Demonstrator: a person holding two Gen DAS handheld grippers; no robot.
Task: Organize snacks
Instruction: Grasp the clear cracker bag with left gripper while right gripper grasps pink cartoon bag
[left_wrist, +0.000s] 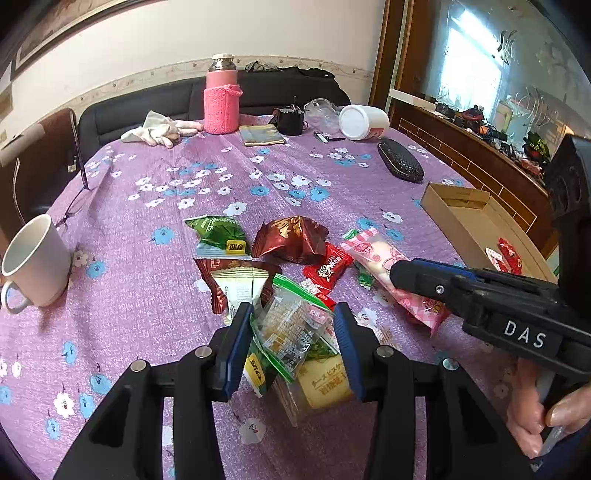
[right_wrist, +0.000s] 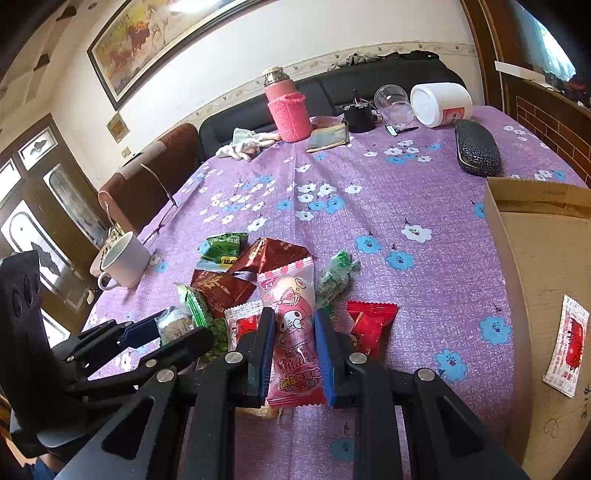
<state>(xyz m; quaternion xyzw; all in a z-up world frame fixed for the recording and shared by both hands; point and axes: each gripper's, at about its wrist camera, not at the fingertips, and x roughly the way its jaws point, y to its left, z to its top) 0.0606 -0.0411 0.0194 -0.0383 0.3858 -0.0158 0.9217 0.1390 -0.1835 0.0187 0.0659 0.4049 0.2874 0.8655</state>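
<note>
The right gripper (right_wrist: 293, 354) has its jaws closed on a pink cartoon-printed snack packet (right_wrist: 291, 295) lying on the purple floral worktop (right_wrist: 388, 206). The left gripper (left_wrist: 291, 347) grips a clear biscuit packet (left_wrist: 291, 325) within the snack pile. A cardboard box (left_wrist: 461, 218) sits nearby.

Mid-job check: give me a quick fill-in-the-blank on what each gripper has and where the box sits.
1. The right gripper has its pads on the ____ cartoon-print snack packet.
2. The left gripper is closed on a clear packet with ____ edges.
3. The cardboard box already holds small ____ and white sachets.
4. The white mug stands ____ on the purple floral tablecloth.

Missing words: pink; green; red; upright
</note>
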